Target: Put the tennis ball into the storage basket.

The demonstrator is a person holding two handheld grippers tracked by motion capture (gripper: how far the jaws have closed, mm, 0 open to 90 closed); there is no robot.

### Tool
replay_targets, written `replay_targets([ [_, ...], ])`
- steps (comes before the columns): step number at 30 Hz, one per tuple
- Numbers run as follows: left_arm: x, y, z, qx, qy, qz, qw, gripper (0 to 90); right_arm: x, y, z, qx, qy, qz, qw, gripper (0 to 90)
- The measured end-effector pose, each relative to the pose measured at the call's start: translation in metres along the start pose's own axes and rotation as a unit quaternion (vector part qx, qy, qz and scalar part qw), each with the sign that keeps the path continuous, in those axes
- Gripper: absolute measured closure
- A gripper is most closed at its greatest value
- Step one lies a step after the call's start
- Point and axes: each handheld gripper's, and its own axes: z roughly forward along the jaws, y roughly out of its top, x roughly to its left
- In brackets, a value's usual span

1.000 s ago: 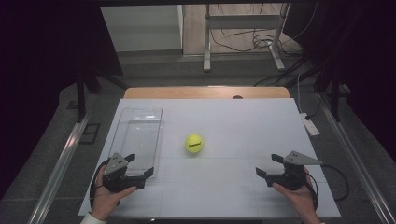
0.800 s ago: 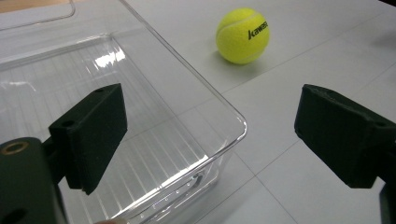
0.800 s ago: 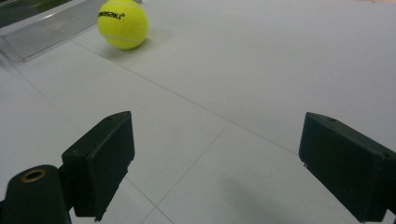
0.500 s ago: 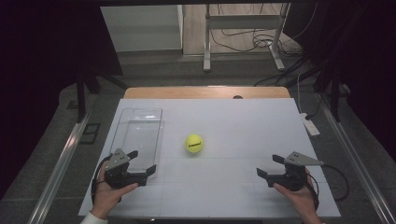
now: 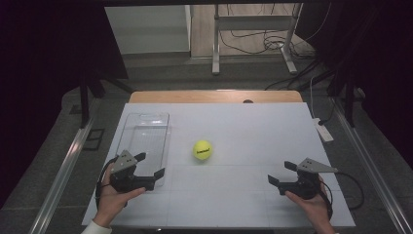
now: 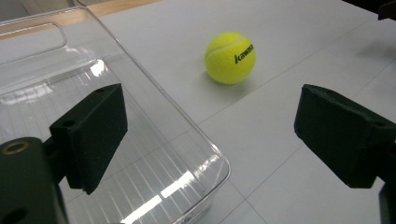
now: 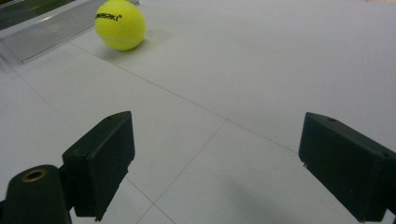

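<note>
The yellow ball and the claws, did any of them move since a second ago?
Hardly. The left claw crept a little nearer the person, along the clear tray, jaws open and holding nothing. The right claw stayed where it was, open and empty. The yellow ball and the tray did not move.

In the left gripper view, the clear plastic tray runs off the left and bottom edges. In the right gripper view, the tennis ball, just beside that tray, loses its top at the upper edge.
</note>
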Motion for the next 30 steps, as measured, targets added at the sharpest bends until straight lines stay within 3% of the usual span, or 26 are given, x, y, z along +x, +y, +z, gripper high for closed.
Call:
replay_targets([
  [30, -0.001, 0.017, 0.015, 0.028, -0.010, 0.014, 0.9995, 10.4, 0.000, 0.000, 0.001, 0.002, 0.001, -0.002, 1.0000, 10.9],
])
